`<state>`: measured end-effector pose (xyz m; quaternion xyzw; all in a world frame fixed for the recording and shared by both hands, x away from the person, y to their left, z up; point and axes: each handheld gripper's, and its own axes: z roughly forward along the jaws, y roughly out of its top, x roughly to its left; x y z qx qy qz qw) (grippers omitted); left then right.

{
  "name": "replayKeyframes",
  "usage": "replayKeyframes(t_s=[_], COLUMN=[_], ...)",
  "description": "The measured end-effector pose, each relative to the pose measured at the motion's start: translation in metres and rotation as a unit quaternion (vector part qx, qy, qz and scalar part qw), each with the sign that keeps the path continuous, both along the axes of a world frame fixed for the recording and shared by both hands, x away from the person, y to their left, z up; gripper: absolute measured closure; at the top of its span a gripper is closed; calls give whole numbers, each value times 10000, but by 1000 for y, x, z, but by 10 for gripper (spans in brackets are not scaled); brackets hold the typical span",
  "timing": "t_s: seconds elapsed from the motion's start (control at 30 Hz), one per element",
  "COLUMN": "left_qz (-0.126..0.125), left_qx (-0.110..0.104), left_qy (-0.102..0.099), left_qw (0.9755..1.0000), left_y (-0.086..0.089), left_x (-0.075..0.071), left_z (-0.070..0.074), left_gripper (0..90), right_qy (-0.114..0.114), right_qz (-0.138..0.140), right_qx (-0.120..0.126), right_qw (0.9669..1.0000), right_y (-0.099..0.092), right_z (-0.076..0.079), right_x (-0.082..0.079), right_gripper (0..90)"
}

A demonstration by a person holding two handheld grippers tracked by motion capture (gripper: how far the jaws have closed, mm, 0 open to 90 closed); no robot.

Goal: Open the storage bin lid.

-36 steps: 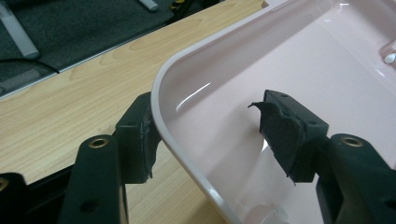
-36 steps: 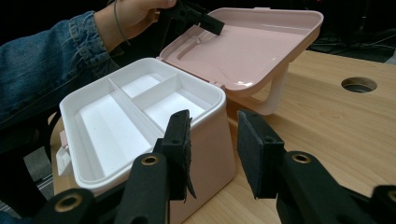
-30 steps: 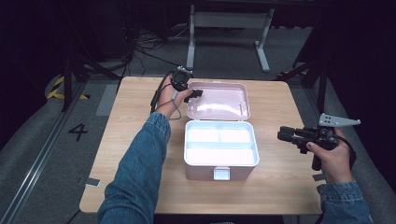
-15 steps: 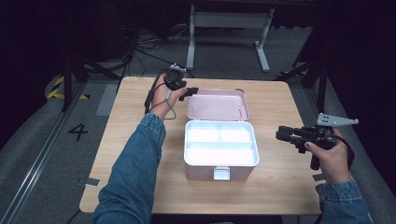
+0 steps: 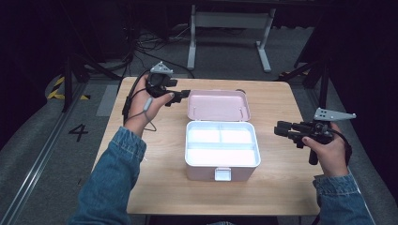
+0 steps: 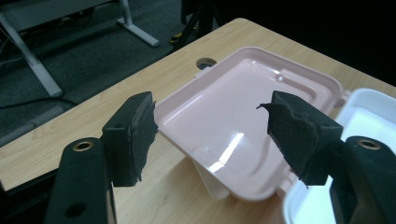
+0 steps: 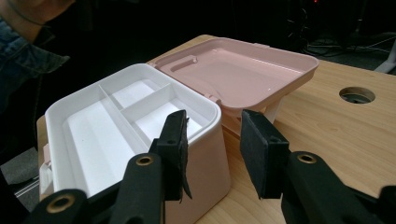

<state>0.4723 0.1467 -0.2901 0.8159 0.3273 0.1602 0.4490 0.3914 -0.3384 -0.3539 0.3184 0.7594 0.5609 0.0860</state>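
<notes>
An open pink box [image 5: 221, 150] with a white divided tray stands mid-table, its pink lid [image 5: 218, 104] tipped back behind it. My left gripper [image 5: 180, 95] hovers just left of the lid's far corner. In the left gripper view the left gripper [image 6: 210, 126] has just been opening and is open, nothing between its pads, with the lid [image 6: 243, 121] beyond them. My right gripper [image 5: 281, 130] is held to the right of the box. In the right gripper view the right gripper [image 7: 214, 149] has also been opening, empty, facing the box [image 7: 116, 121].
The wooden table [image 5: 141, 187] has a round cable hole [image 7: 357, 94] behind the lid. Beyond the far edge stands a white desk frame [image 5: 225, 28] among floor cables. A floor mark "4" [image 5: 78, 132] lies to the left. Bare wood lies on both sides of the box.
My left gripper has come off the lid's left corner and moved up and to the left, its jaws wider. The lid has settled further back. The right hand has hardly moved.
</notes>
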Motion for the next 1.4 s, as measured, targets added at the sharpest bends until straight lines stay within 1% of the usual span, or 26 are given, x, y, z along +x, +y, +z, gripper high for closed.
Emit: replayKeyframes(t_s=[0.1,0.2,0.27,0.3,0.37,0.43,0.5,0.53,0.57,0.67,0.7,0.73,0.9,0.97,1.0,1.03,1.07,1.1,1.13,1.17,1.23,1.27,1.3,1.33,1.37,1.4], left_qz=[-12,9,63,67,137,177,220,220,249,269,316,367,537,528,552,564,668,668,671,711,765,765,764,875,911,920], left_qx=[62,129,135,162,110,192,276,276,270,434,478,517,649,706,715,780,893,893,1009,1020,1006,1066,1167,1149,1202,1292], left_qy=[0,-23,-66,-50,-17,49,96,96,128,259,287,319,501,589,668,725,819,819,862,986,1113,1144,1248,1233,1318,1316], left_qw=[10000,9999,9999,9998,9998,9996,9993,9993,9992,9984,9979,9975,9952,9944,9937,9927,9904,9904,9889,9873,9857,9847,9823,9818,9797,9785], left_y=[12,26,36,40,48,58,66,66,70,84,89,94,109,113,115,118,120,120,122,123,125,128,130,129,131,132], left_x=[-23,-39,-51,-56,-65,-74,-80,-80,-83,-89,-92,-93,-101,-102,-103,-103,-104,-104,-103,-104,-103,-102,-101,-101,-100,-99], left_z=[3,3,3,3,1,-1,-3,-3,-5,-12,-15,-17,-33,-40,-44,-48,-55,-55,-60,-65,-72,-75,-78,-81,-84,-86], left_gripper=[325,324,325,325,324,324,325,324,324,324,324,324,324,322,322,322,322,322,322,321,322,321,320,319,319,318], right_qy=[-2,-20,-43,-45,-31,-36,22,22,38,80,102,102,246,363,474,547,625,625,682,741,781,815,861,919,963,1003], right_qz=[5,-29,-134,-186,-272,-360,-433,-433,-486,-601,-682,-682,-868,-929,-964,-955,-973,-973,-973,-1012,-1085,-1116,-1143,-1161,-1174,-1217], right_qx=[-55,-136,-259,-288,-322,-394,-452,-452,-543,-663,-751,-751,-1037,-1219,-1372,-1428,-1483,-1483,-1517,-1588,-1711,-1757,-1798,-1847,-1887,-1948], right_qw=[10000,9999,9996,9994,9991,9986,9980,9980,9973,9960,9948,9948,9905,9875,9847,9836,9822,9822,9813,9793,9761,9747,9732,9716,9702,9681], right_y=[3,5,4,3,1,-2,-3,-3,-4,-7,-10,-10,-18,-22,-24,-25,-26,-26,-27,-28,-29,-30,-30,-31,-32,-32], right_z=[1,2,3,4,5,5,5,5,4,4,3,3,0,-2,-5,-7,-8,-8,-9,-10,-12,-13,-14,-16,-17,-19], right_x=[3,5,7,8,10,11,12,12,12,12,12,12,11,11,10,10,11,11,11,11,12,11,11,12,12,12], right_gripper=[619,602,590,587,581,573,564,564,562,544,538,538,519,502,502,500,495,495,495,491,484,481,480,479,479,478])
